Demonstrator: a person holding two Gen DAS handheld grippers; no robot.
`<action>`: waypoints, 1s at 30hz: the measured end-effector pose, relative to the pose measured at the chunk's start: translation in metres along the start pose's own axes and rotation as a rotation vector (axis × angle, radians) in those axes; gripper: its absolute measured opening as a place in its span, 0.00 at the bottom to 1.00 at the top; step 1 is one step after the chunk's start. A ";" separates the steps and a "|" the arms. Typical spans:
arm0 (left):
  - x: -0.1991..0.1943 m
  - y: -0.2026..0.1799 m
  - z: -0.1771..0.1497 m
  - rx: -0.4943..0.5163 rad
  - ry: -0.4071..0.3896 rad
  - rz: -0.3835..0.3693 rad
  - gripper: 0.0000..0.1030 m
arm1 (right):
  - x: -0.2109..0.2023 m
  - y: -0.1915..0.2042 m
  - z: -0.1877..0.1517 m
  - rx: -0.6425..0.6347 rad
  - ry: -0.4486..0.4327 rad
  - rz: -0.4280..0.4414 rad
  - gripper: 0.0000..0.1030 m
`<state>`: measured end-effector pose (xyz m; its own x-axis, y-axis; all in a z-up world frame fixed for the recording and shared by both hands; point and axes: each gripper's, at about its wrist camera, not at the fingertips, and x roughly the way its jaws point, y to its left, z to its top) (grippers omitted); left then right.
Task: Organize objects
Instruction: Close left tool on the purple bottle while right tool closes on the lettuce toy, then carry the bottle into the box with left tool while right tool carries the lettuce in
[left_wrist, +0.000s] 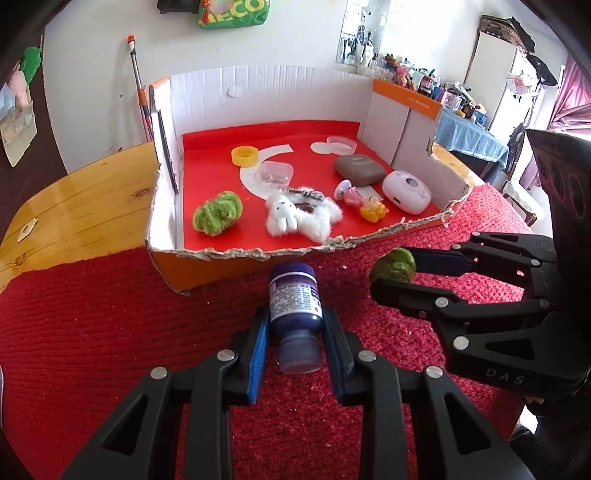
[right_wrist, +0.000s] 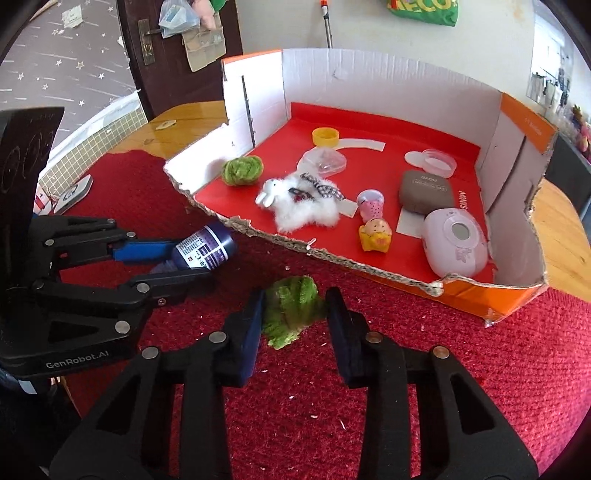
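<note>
Bottle (left_wrist: 294, 295) faces box's torn front wall (left_wrist: 258, 254), pompom (right_wrist: 291, 310) beside

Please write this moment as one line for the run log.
left tool: shut on purple bottle | right tool: shut on green pompom | both outside cardboard box, over the red cloth

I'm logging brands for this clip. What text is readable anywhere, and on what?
"GenRobot.AI": left gripper body.
"DAS": right gripper body.
"ECO", cut off: green bag on the wall.
Purple bottle label: too small to read.
Brown case: print blurred.
</note>
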<state>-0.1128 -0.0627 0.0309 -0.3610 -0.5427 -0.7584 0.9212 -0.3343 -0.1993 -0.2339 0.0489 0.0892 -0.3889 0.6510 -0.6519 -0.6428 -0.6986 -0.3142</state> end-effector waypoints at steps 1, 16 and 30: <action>-0.002 0.000 0.000 0.001 -0.005 0.000 0.29 | -0.002 -0.001 0.000 0.003 -0.005 0.002 0.31; -0.009 -0.002 -0.006 0.002 -0.019 0.012 0.28 | -0.012 0.004 -0.005 -0.001 -0.034 0.008 0.31; -0.002 0.001 -0.018 -0.034 0.006 0.019 0.28 | -0.003 0.003 -0.015 0.013 -0.011 0.004 0.33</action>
<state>-0.1085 -0.0481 0.0213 -0.3429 -0.5437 -0.7661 0.9322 -0.2975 -0.2061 -0.2244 0.0403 0.0801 -0.3987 0.6515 -0.6455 -0.6501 -0.6972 -0.3022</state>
